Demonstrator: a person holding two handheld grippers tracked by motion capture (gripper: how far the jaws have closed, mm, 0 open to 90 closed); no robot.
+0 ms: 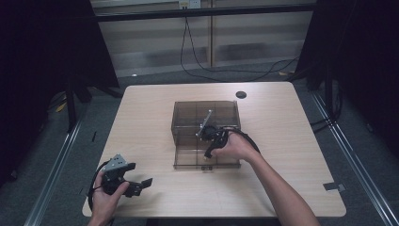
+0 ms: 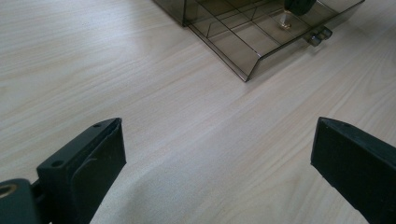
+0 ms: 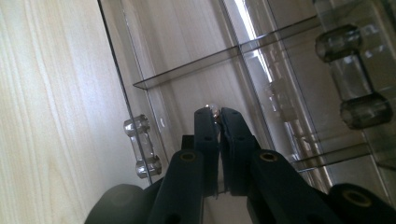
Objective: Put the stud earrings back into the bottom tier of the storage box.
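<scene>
right tongs point(image 3: 215, 113) pinch a small shiny bit point(image 3: 212, 108) inside the drawer point(image 3: 140, 84); left tongs point(image 2: 217, 154) wide

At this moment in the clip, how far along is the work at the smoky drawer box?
Done: the lower drawer of the smoky plastic box stands pulled out. In hand: the right gripper, jaws shut on a small shiny item, is over a drawer compartment. Left: releasing the item and, probably, closing the drawer. The left gripper waits open over the bare table.

The right gripper point(image 1: 208, 151) dips into the smoky drawer box point(image 1: 188, 120); the left gripper point(image 1: 136, 184) rests apart.
</scene>
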